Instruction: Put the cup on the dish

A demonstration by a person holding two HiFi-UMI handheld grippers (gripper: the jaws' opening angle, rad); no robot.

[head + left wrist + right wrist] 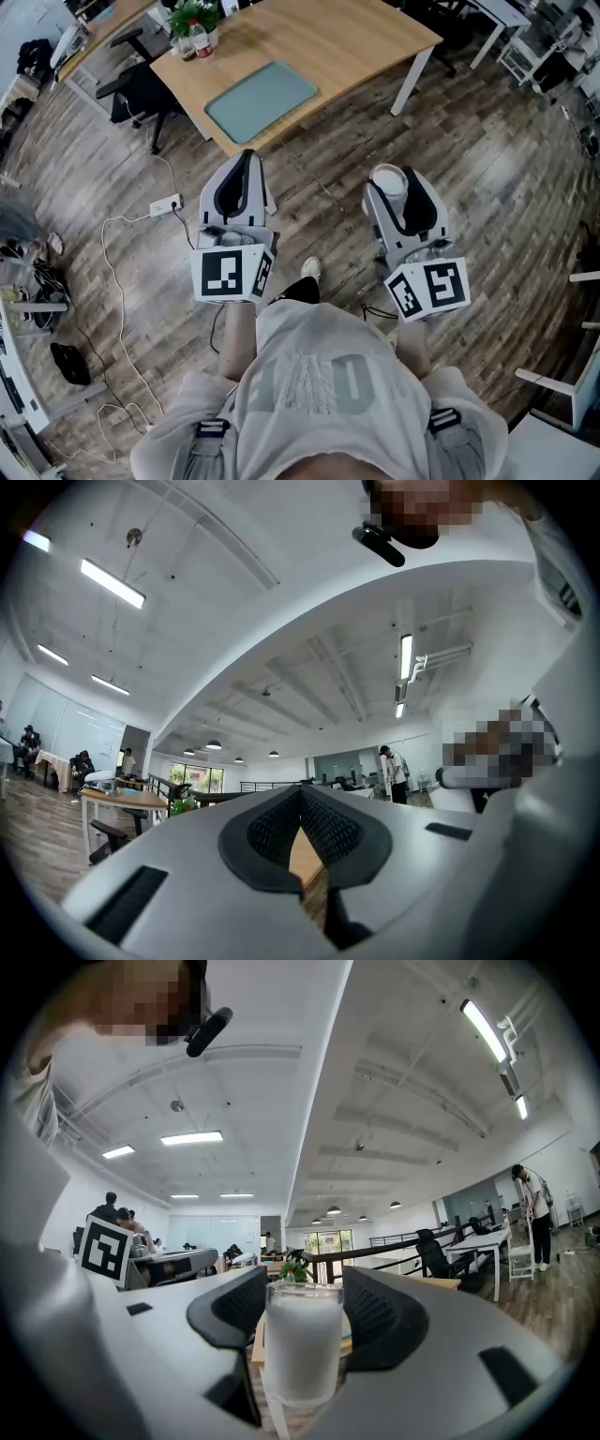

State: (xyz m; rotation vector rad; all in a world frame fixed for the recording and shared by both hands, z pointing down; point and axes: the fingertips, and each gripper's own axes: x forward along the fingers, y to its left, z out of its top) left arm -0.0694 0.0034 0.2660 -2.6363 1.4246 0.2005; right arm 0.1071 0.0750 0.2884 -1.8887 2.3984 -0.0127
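In the head view both grippers are held out over the wooden floor, short of a wooden table [366, 42]. A flat teal dish [261, 98] lies on the table's near left part. My right gripper [397, 176] is shut on a white cup [390, 179]. In the right gripper view the cup [302, 1340] stands upright between the dark pads [386, 1321] of my right gripper [305, 1314]. My left gripper [247, 157] is shut and holds nothing. In the left gripper view the pad tips of the left gripper [302, 793] meet, and the table top shows below them.
A potted plant [195, 15] and a bottle [199, 43] stand at the table's far left corner. A black chair [141, 89] sits left of the table. A power strip [165, 204] and cables lie on the floor at left. White furniture [562, 394] stands at right.
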